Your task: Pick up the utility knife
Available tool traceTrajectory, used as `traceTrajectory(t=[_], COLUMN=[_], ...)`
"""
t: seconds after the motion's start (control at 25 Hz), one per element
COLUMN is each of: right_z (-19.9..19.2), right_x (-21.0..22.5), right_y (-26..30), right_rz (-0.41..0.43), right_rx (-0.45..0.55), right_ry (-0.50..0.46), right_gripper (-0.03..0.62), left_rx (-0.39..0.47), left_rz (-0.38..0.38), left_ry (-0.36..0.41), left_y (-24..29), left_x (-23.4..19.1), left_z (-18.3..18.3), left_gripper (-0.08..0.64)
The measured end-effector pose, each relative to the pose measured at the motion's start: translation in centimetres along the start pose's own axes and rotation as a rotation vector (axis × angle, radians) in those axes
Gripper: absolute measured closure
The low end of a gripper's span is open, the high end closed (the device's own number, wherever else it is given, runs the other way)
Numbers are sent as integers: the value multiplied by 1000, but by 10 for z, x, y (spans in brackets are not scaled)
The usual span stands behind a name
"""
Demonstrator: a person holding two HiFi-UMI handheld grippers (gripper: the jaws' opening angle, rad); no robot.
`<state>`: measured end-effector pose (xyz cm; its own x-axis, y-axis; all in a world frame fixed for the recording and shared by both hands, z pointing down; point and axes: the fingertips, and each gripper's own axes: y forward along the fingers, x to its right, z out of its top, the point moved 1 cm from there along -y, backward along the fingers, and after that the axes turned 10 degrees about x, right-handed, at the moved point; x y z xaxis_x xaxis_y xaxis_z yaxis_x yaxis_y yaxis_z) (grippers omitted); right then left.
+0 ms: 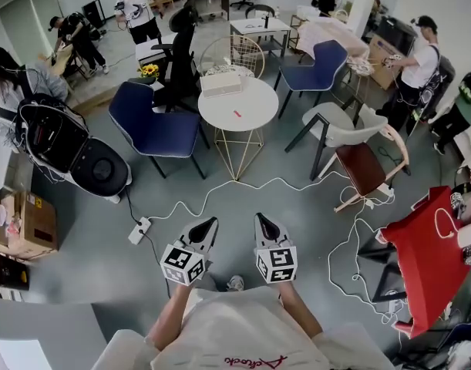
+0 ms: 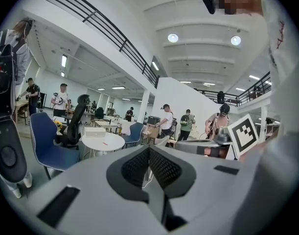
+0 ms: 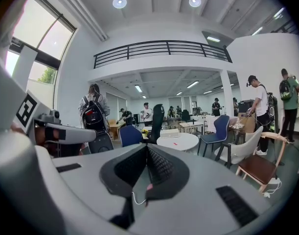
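Observation:
The utility knife (image 1: 237,114) is a small red thing lying on the round white table (image 1: 258,102) some way ahead of me, beside a white box (image 1: 220,83). My left gripper (image 1: 210,222) and right gripper (image 1: 260,217) are held side by side over the grey floor, well short of the table, both pointing toward it. Each has its jaws pressed together with nothing between them. In the left gripper view the knife (image 2: 104,143) shows far off beyond the shut left gripper (image 2: 149,148). The right gripper view shows the knife (image 3: 175,143) on the table (image 3: 186,142), past the shut right gripper (image 3: 147,147).
A white cable (image 1: 220,187) and power strip (image 1: 139,230) lie on the floor between me and the table. Blue chairs (image 1: 154,126) flank the table, and a white and wooden chair (image 1: 358,156) stands to the right. A red stand (image 1: 428,253) is at right and an open black case (image 1: 62,141) at left. Several people stand around.

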<state>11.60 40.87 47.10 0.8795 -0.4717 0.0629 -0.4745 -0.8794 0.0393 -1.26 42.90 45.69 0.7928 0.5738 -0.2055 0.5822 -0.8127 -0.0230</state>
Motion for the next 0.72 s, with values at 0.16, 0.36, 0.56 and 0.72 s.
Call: traceTrajectory(t=[0.16, 0.36, 0.56, 0.72], right_z=[1, 2, 1, -3], right_x=[3, 0, 8, 14], right_y=[6, 10, 19, 31], right_rz=[13, 26, 19, 15], right_rx=[2, 1, -3, -11], right_ry=[-8, -12, -18, -25], right_gripper=[575, 575, 575, 575], left_rx=[-2, -8, -7, -3], left_rz=[11, 22, 11, 5], left_ry=[-2, -14, -18, -23], left_y=[1, 2, 14, 26], left_x=[-2, -6, -12, -21], left_z=[-2, -7, -8, -10], left_gripper=[547, 548, 547, 546])
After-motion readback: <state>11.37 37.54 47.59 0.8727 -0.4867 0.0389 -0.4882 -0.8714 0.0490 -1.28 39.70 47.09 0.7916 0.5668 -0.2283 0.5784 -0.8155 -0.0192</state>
